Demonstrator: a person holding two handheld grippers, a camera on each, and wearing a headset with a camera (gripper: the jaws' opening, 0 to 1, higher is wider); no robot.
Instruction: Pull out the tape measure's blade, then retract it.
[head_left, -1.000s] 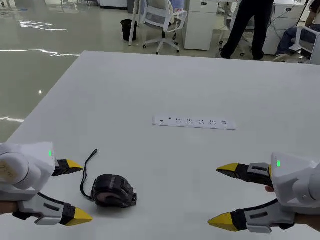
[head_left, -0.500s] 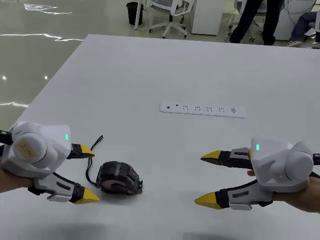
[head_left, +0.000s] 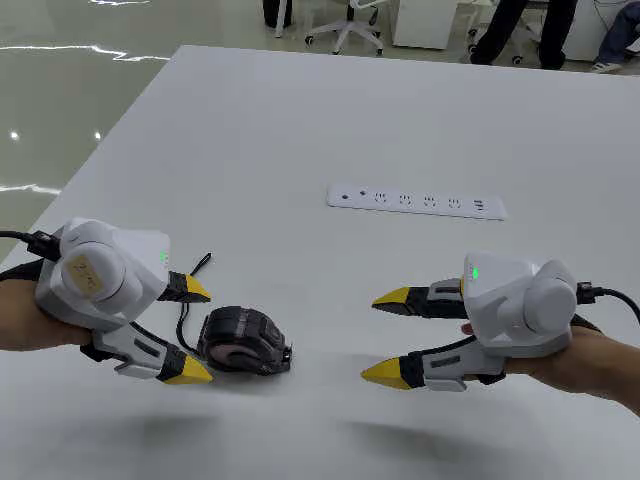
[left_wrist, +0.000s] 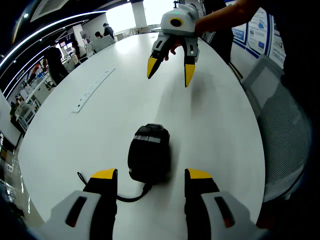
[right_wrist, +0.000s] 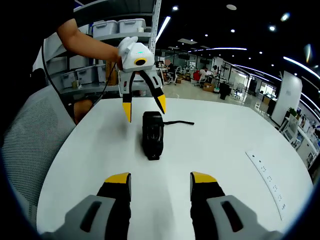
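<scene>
The black round tape measure (head_left: 243, 341) lies on the white table (head_left: 400, 120). From it, the left gripper (head_left: 200, 331) is just beside at 9 o'clock, the right gripper (head_left: 378, 337) apart at 3 o'clock, and the white long power strip (head_left: 416, 201) farther at 1 o'clock.

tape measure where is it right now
In the head view the tape measure lies on the white table at lower left, just ahead of the yellow tips of the open left gripper.

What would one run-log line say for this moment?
tape measure: on table, unextended | left gripper: open, close to it | right gripper: open, farther off
</scene>
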